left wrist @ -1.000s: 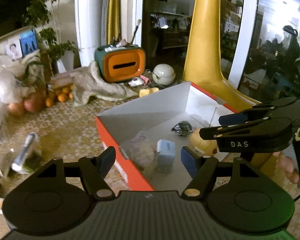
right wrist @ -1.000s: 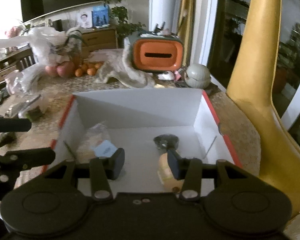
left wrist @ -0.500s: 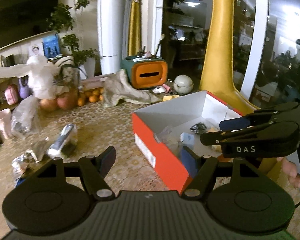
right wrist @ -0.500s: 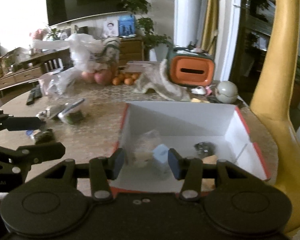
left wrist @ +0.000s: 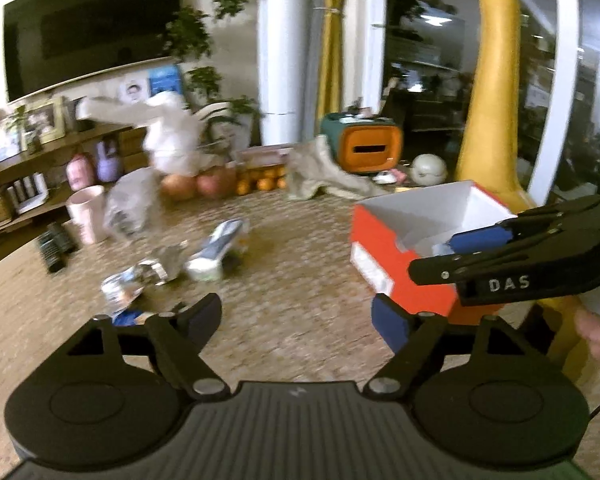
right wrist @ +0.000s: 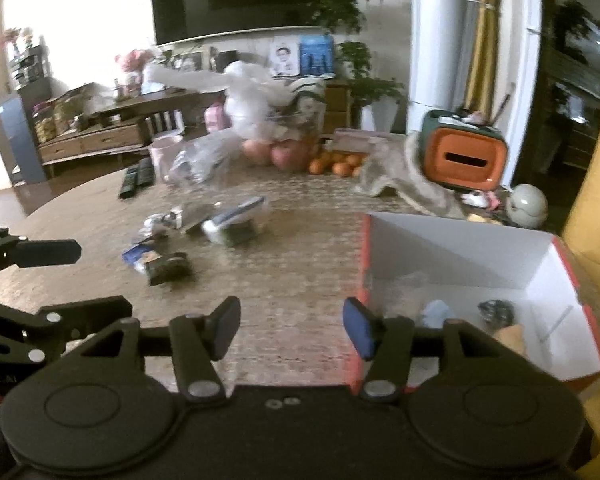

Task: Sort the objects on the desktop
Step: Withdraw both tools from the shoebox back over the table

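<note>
Both tools pulled back from box (right wrist: pixel 452 240), left tool (left wrist: pixel 296 320) – right tool (right wrist: pixel 290 328) – agape, empty

The right gripper (right wrist: pixel 291 330), fingers (right wrist: pixel 224 326) spread and empty, hangs over the worktop (right wrist: pixel 292 264) just left of the red box (right wrist: pixel 452 240); small packets (right wrist: pixel 168 266) lie farther left.

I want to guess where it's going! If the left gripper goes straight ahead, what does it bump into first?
Probably bare table first: the left gripper is open and points between the wrapper pile and red box. Depth is unclear.
</note>
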Action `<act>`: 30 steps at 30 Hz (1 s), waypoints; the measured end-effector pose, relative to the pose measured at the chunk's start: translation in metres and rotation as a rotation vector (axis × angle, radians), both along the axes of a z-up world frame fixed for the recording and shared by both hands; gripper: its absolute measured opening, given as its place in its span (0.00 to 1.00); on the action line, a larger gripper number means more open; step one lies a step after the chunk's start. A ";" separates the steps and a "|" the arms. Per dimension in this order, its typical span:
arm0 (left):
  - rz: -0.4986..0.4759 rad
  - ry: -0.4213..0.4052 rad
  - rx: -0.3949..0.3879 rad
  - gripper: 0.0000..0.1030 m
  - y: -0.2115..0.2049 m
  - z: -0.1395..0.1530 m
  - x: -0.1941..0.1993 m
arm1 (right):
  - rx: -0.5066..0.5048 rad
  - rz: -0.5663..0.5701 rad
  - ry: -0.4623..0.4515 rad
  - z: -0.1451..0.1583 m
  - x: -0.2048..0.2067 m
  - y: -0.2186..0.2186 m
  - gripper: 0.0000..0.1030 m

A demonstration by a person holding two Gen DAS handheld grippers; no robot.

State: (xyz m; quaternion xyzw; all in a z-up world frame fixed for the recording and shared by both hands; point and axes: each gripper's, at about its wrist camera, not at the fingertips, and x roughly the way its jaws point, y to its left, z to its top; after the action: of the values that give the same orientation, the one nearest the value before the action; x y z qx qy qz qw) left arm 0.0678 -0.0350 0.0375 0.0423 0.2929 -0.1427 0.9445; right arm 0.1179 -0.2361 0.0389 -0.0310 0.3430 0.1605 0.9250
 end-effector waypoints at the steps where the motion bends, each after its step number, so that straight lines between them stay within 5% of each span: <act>1: 0.016 0.001 -0.001 0.83 0.007 -0.002 -0.002 | 0.002 0.009 0.002 -0.001 0.000 0.005 0.56; 13: 0.174 0.017 -0.026 1.00 0.084 -0.034 -0.010 | 0.021 0.115 0.002 -0.019 0.022 0.068 0.62; 30: 0.291 0.134 -0.015 1.00 0.139 -0.115 0.029 | -0.009 0.211 0.078 -0.083 0.085 0.146 0.64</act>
State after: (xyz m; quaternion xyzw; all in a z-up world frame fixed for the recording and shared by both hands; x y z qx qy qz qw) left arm 0.0970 0.1036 -0.0773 -0.0173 0.3573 -0.0090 0.9338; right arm 0.2026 -0.0906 -0.0443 -0.0649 0.3742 0.2566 0.8888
